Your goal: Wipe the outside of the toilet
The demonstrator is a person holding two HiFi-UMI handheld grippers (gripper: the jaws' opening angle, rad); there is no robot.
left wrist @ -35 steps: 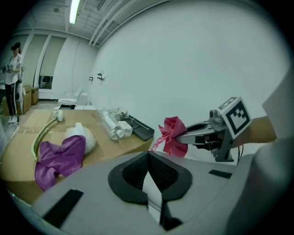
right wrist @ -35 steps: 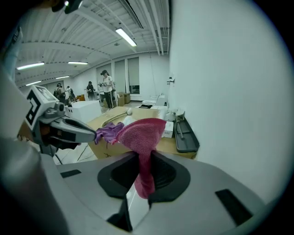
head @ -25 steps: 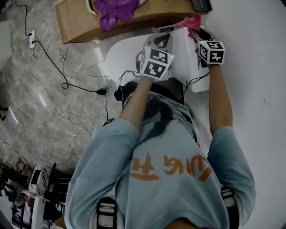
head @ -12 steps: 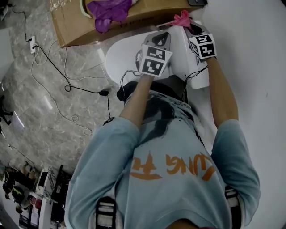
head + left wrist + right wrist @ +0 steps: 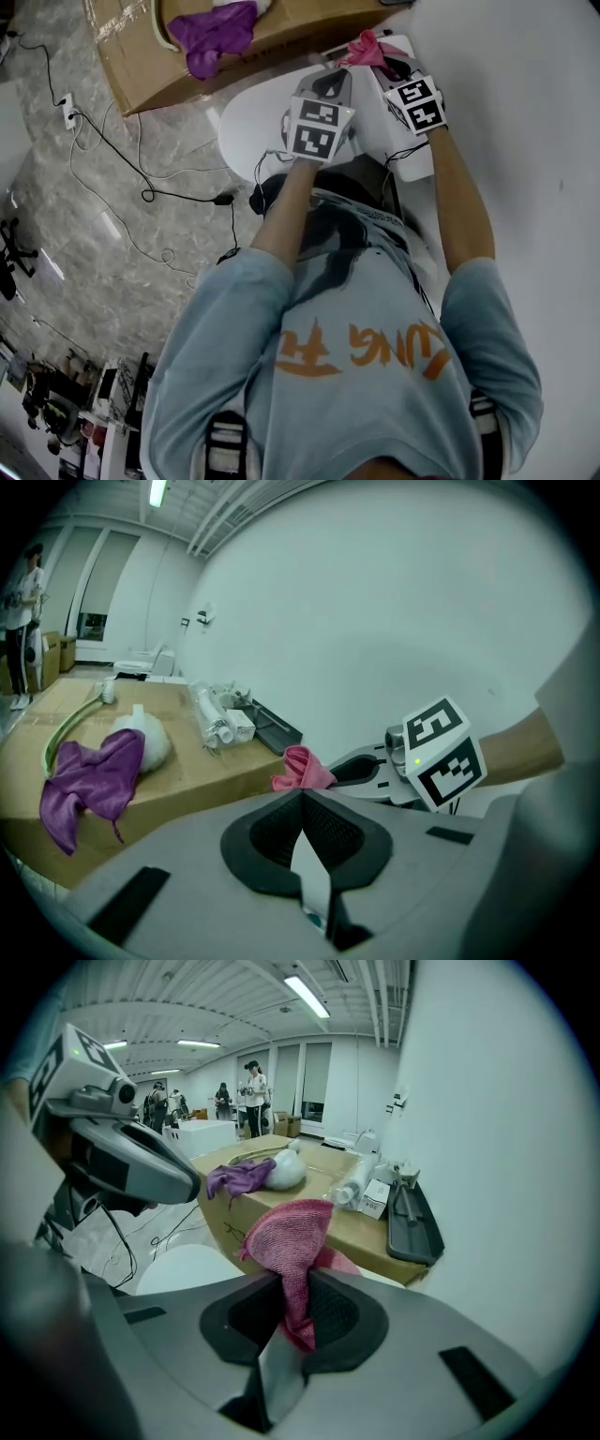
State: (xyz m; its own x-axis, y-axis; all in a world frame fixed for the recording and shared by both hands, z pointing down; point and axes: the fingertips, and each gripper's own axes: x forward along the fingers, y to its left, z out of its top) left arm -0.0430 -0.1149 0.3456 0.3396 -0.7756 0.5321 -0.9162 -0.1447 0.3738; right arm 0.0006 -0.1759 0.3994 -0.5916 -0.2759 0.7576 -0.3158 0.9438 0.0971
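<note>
Toilet [image 5: 246, 127] stands directly below us against the white wall with its lid down, and we see no wipe marks or wet patches on it, so we judge the wiping barely begun and all the outer surfaces left to do. Right claw [image 5: 295, 1290] is pinched tight on the pink cloth [image 5: 292, 1227] above the toilet's tank end, contact unclear; left claw [image 5: 302, 803] hovers over the lid, jaws pressed together on nothing. Beyond the toilet sits a cardboard box [image 5: 159, 56] carrying a purple rag [image 5: 211, 33].
</note>
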